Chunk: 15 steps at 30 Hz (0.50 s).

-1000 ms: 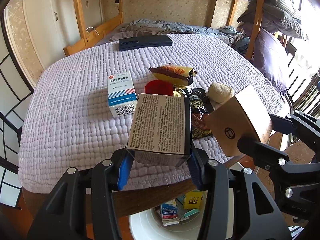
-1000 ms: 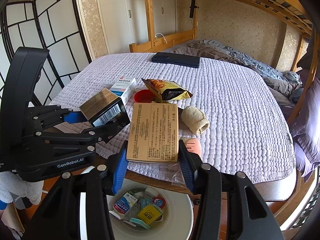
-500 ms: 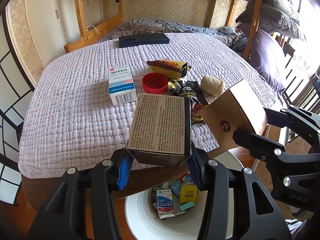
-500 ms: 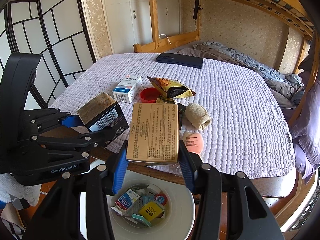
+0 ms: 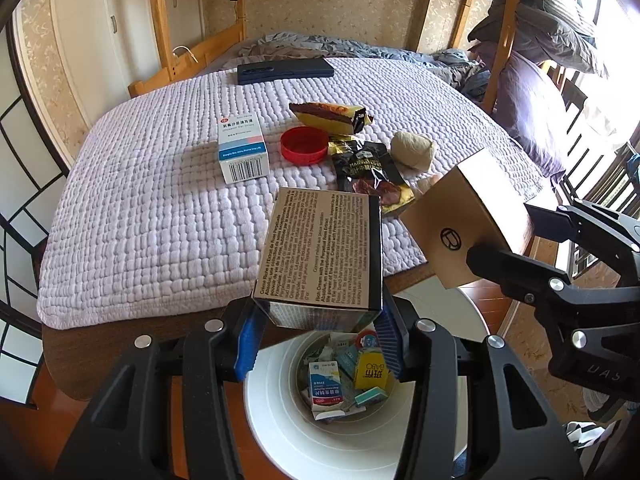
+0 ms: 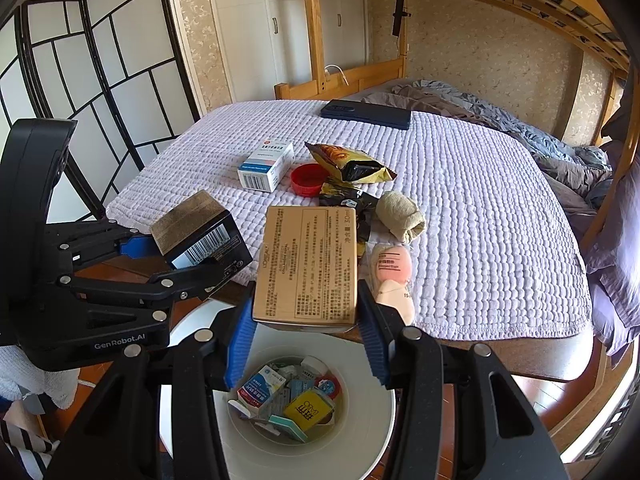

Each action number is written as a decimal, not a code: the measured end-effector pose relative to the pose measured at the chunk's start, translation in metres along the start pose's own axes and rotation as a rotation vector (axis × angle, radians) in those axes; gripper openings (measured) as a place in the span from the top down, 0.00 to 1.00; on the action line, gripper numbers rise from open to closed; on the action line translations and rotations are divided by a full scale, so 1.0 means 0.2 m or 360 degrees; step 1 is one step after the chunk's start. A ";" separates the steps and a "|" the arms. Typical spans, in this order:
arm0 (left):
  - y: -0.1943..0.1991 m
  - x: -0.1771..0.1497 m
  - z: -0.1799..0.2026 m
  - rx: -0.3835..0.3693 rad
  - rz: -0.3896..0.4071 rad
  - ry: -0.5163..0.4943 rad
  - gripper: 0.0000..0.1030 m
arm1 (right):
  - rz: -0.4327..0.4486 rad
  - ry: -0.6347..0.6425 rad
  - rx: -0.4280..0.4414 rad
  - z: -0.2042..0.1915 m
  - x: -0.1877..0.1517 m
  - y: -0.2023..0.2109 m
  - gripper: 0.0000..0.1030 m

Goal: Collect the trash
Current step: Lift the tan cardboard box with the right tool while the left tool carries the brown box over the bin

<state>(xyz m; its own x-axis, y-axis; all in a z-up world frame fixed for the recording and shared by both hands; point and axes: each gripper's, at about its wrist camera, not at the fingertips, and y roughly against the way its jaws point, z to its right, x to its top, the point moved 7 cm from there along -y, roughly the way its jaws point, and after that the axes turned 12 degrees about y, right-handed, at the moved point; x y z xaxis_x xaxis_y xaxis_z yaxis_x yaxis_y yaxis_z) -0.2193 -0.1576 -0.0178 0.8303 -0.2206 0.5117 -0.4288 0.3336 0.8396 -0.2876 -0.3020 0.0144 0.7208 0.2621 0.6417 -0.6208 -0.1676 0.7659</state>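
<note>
My left gripper (image 5: 316,340) is shut on a black-and-tan cream box (image 5: 320,256), held above the white trash bin (image 5: 280,432). My right gripper (image 6: 306,336) is shut on a tan cardboard box (image 6: 308,264), also over the white bin (image 6: 372,432), which holds several small boxes. The right gripper's box shows in the left wrist view (image 5: 468,220); the left one's box shows in the right wrist view (image 6: 200,232). On the bed lie a white medicine box (image 5: 242,148), a red lid (image 5: 304,145), a yellow snack bag (image 5: 328,114) and a black wrapper (image 5: 368,168).
A rolled beige cloth (image 5: 412,150), a pink packet (image 6: 390,268) and a dark flat case (image 5: 284,71) lie on the lilac quilt (image 5: 140,220). A wooden bunk frame (image 5: 504,32) stands to the right, a folding screen (image 6: 100,72) to the left.
Both grippers have pulled back from the bed with their boxes. More of the white bin now shows beneath them.
</note>
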 end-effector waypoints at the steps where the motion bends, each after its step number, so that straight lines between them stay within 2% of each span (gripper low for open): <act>1: 0.00 -0.01 0.00 0.0000 -0.0002 -0.0001 0.51 | -0.0001 0.0002 0.0001 -0.01 0.00 0.00 0.54; 15: 0.04 -0.10 0.01 -0.0006 -0.0031 -0.0004 0.51 | -0.0044 0.0023 0.0026 -0.06 -0.08 0.02 0.54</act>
<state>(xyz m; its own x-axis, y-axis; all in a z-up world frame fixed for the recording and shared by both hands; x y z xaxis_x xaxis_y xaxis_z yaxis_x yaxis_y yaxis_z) -0.2410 -0.1529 -0.0215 0.8377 -0.2296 0.4955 -0.4110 0.3326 0.8488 -0.3051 -0.2961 0.0075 0.7329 0.2806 0.6197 -0.5955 -0.1759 0.7839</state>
